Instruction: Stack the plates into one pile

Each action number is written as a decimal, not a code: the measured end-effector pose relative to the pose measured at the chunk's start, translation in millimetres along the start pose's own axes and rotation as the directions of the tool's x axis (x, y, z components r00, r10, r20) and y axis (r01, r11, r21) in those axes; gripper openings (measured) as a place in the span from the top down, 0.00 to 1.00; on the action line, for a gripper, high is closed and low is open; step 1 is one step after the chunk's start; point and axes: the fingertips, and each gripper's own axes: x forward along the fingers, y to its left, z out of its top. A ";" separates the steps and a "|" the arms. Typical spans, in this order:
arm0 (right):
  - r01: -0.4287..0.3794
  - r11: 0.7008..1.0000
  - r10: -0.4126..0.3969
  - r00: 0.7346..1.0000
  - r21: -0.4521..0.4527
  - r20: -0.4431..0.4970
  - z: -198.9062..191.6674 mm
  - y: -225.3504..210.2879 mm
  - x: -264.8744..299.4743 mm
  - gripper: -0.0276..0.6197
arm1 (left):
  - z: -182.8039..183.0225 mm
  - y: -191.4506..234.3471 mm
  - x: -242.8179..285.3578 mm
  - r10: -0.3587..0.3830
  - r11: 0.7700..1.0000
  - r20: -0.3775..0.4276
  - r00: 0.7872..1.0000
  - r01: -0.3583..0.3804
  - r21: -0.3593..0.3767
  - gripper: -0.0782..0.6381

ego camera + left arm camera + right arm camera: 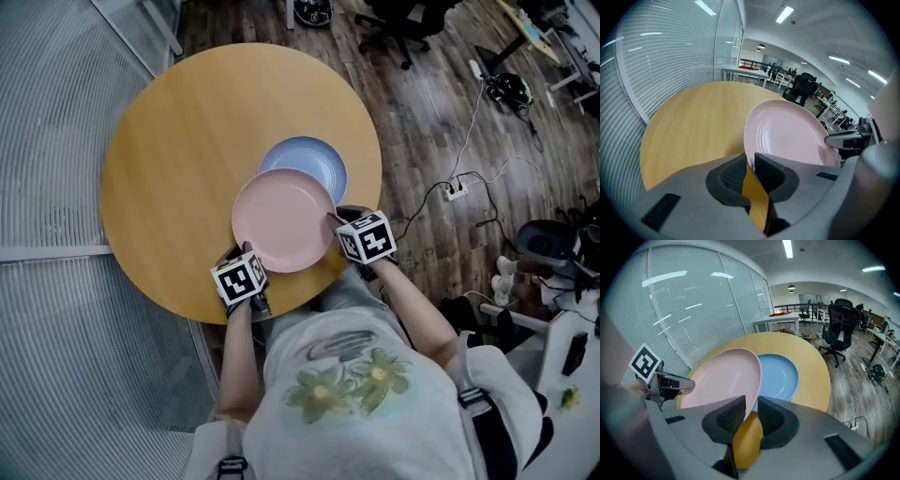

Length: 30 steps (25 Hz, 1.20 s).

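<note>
Partly over the blue plate point(314, 159) on the table point(169, 169), the pink plate point(281, 220) is hanging. The left tongs point(750, 165) and right tongs point(751, 411) are pinching its opposite rims. It is probably stiff, light and slippery.

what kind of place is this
Likely an open-plan office: an office chair and desks behind, a glass wall with blinds, and a power strip on the wood floor.

The fingers point(732, 416) of the right gripper point(751, 403) pinch the pink plate point(724, 378) by its rim at 6 o'clock, holding it tilted above the round wooden bench point(813, 364). The left gripper point(686, 384) grips that rim at 9 o'clock. A blue plate point(780, 376) lies flat at the pink one's 3 o'clock, partly hidden behind it.
</note>
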 end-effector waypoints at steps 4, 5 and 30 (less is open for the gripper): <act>-0.012 1.000 0.012 1.000 -0.006 0.009 21.0 -36.4 -2.6 0.80 | 24.8 -29.7 13.5 0.012 1.000 0.007 1.000 -0.012 -0.004 0.81; -0.014 1.000 0.014 1.000 -0.006 0.011 25.2 -43.8 -1.5 0.80 | 31.0 -34.6 16.8 0.017 1.000 0.012 1.000 -0.017 -0.004 0.81; -0.070 0.990 0.067 0.997 -0.121 -0.030 87.9 -149.8 53.5 0.80 | 85.3 -91.2 100.1 0.095 0.991 0.026 0.995 -0.092 -0.101 0.81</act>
